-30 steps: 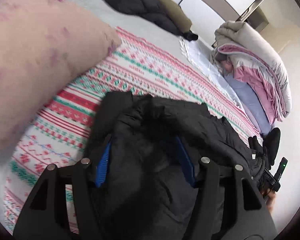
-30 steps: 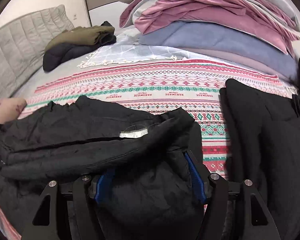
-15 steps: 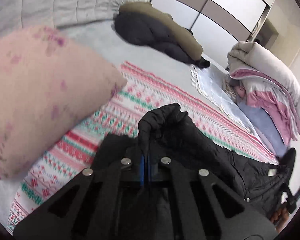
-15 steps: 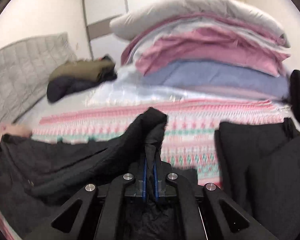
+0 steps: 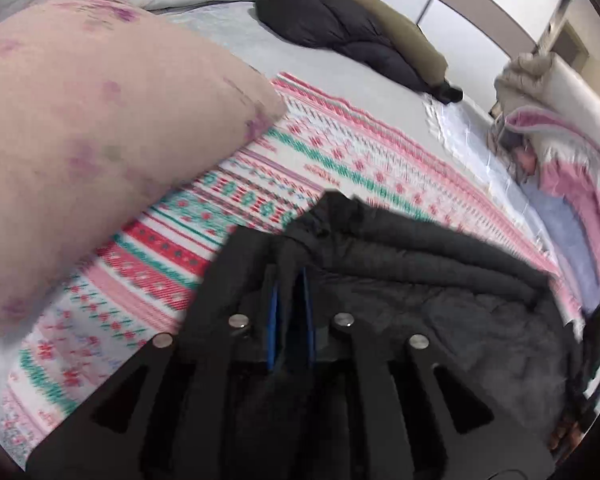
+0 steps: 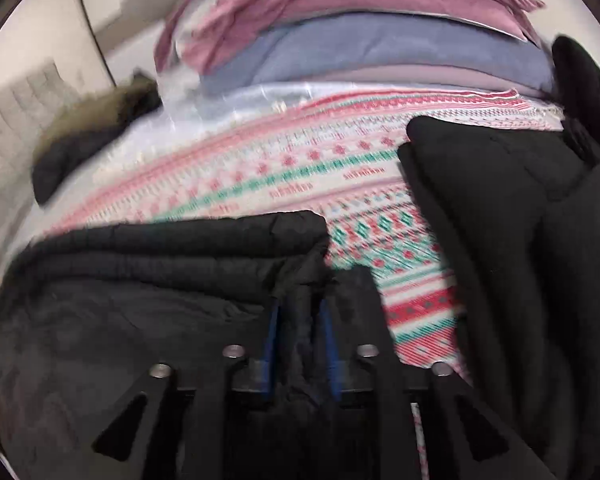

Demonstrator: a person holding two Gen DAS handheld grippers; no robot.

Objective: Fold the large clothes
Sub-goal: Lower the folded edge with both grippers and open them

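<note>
Holding: left gripper (image 5: 290, 280) and right gripper (image 6: 300, 300) jaws each pinch the puffy black padded jacket (image 5: 420, 280).
Feel: soft, light, squashy, slippery.
Grab: its thick side edges on the bed.

The jacket (image 5: 420, 280) lies on the blanket (image 5: 340, 152), pillow (image 5: 80, 140) to its left.

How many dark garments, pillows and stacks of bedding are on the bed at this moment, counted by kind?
Black jackets gripped by both grippers: 1, the black jacket
Other black garments lying beside it: 1, the black garment
Jacket bundles, dark and olive, at the far end: 1, the jacket bundle
Pink pillows: 1, the pink pillow
Stacks of folded bedding: 1, the bedding stack
Total: 5
</note>
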